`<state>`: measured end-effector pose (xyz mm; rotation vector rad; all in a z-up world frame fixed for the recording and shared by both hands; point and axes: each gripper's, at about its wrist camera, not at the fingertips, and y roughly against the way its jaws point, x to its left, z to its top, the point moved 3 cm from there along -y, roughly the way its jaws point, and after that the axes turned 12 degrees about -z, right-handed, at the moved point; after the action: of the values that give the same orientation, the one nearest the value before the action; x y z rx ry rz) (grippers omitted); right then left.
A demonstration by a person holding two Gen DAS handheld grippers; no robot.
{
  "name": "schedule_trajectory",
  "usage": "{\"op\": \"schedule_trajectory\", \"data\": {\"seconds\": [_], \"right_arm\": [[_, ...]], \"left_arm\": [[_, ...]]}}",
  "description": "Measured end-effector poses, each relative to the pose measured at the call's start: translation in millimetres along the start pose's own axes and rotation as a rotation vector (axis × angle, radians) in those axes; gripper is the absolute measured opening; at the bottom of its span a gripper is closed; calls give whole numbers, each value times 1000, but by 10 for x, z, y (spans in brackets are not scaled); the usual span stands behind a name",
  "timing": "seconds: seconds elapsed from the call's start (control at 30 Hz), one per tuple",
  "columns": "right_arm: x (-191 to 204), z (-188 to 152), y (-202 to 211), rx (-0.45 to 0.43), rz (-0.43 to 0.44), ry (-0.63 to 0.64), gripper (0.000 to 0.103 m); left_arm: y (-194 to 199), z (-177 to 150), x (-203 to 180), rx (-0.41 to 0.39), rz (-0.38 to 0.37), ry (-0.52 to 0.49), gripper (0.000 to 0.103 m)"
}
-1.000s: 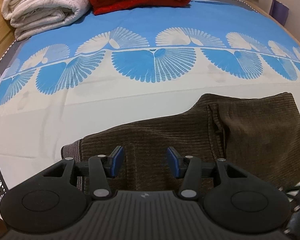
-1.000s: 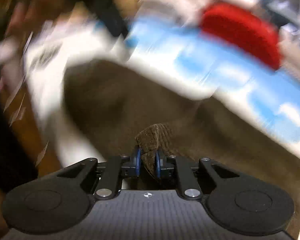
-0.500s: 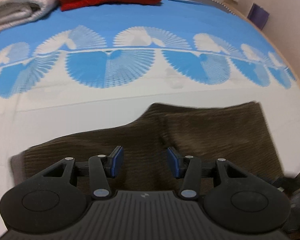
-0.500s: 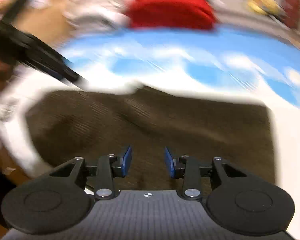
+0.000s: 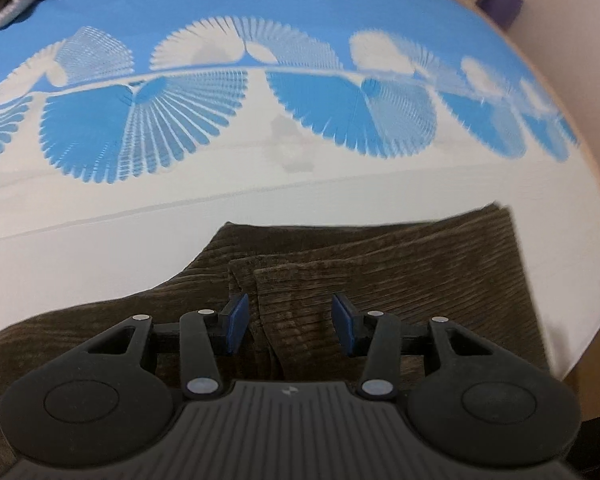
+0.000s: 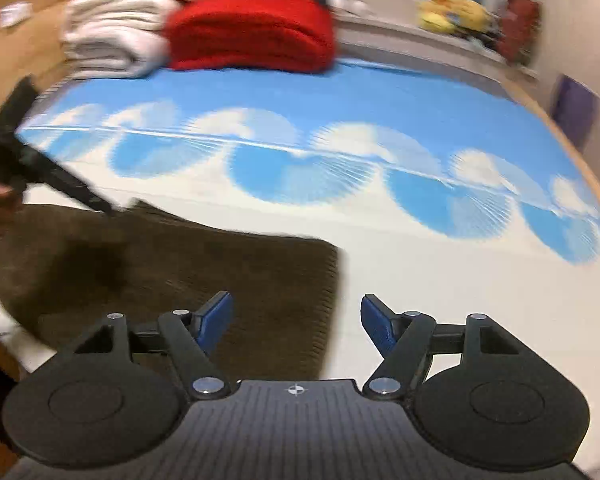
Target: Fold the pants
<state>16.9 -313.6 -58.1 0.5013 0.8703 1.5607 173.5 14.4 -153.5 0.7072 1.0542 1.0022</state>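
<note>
Now both grippers, left (image 5: pixel 287 323) and right (image 6: pixel 296 322), hover with jaws spread over the pants (image 5: pixel 400 264); red blanket (image 6: pixel 252 32) at twelve o'clock.

We count one pair of brown pants (image 5: pixel 400 264), one red blanket (image 6: pixel 252 32), one pile of white blankets (image 6: pixel 112 36), one blue and white sheet (image 5: pixel 260 128), and two grippers, left gripper (image 5: pixel 288 322) and right gripper (image 6: pixel 296 322).
</note>
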Motion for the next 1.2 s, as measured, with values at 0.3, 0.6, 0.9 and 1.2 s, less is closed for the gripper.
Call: {"op": "schedule_trajectory", "data": {"seconds": [0.3,0.6,0.9,1.2], "right_arm": [[245,-235,-503,221,36,-132,66],[560,-480,-771,364,-35,136,69],[600,-521,-773,349,-88,166,76],[600,-544,-649,335,-101,164,76]], "left_arm": [[-126,68,54,-39,64,-95,5],[6,25,31,-80,188,-184,11],[54,-242,-152,63,-53,-190,31],[-150,-915,-50,272,-90,-162,32]]}}
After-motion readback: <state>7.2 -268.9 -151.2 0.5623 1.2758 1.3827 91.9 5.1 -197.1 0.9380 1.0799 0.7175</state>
